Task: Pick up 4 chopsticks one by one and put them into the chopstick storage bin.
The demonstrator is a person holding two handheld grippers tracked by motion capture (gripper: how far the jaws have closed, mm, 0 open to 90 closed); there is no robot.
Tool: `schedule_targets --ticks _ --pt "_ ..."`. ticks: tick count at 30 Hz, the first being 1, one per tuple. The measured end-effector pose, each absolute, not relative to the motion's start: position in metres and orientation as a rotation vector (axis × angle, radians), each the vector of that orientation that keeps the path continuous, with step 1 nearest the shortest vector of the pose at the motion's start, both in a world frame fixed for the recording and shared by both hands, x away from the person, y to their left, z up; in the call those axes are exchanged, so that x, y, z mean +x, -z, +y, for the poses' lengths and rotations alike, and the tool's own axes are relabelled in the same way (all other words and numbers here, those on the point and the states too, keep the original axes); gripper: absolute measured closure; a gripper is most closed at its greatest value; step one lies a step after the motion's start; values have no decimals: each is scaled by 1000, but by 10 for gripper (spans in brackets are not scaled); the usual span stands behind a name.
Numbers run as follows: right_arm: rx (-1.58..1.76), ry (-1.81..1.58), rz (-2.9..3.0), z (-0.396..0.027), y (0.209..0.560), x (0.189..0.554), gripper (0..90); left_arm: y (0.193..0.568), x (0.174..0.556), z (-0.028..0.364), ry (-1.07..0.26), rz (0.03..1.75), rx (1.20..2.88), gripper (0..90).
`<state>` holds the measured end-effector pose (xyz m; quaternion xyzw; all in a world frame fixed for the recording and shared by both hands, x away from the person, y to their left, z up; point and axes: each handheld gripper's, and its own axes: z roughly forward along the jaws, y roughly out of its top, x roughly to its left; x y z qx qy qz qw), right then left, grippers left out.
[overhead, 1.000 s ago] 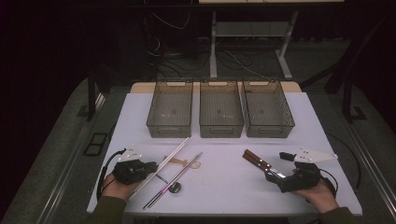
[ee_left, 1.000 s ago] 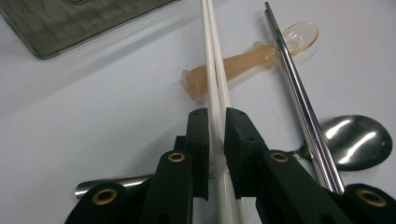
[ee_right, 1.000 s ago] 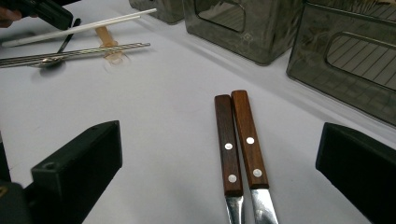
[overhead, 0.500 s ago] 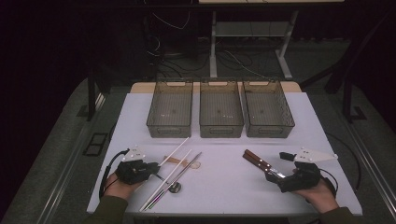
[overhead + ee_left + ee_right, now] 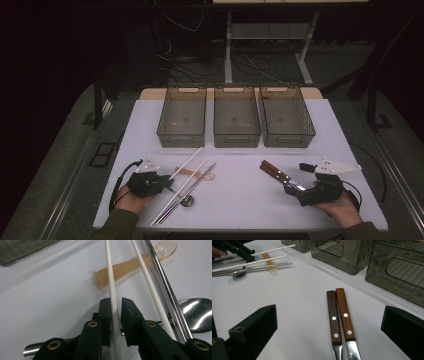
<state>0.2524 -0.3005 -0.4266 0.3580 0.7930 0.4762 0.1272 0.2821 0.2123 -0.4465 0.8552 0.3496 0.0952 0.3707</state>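
Note:
My left gripper is shut on the near end of a white chopstick, which slants away over an orange plastic spoon. Just to its right lie a second white chopstick, a metal chopstick and a metal spoon. My right gripper stands wide open at the table's front right. Two wooden-handled knives lie side by side on the table between its jaws, untouched, with their blades towards it.
Three empty dark mesh bins stand in a row at the back of the white table. Dark floor, cables and desk legs lie beyond the table.
The left gripper has edged slightly to the right along the white chopstick. The right gripper and the knives have not moved.

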Motion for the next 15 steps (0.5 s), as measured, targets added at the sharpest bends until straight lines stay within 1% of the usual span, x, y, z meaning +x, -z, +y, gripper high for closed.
schedule_targets --ticks 15 --pt "1045 -1386 2306 -301 427 252 7 446 283 211 -249 920 2191 813"
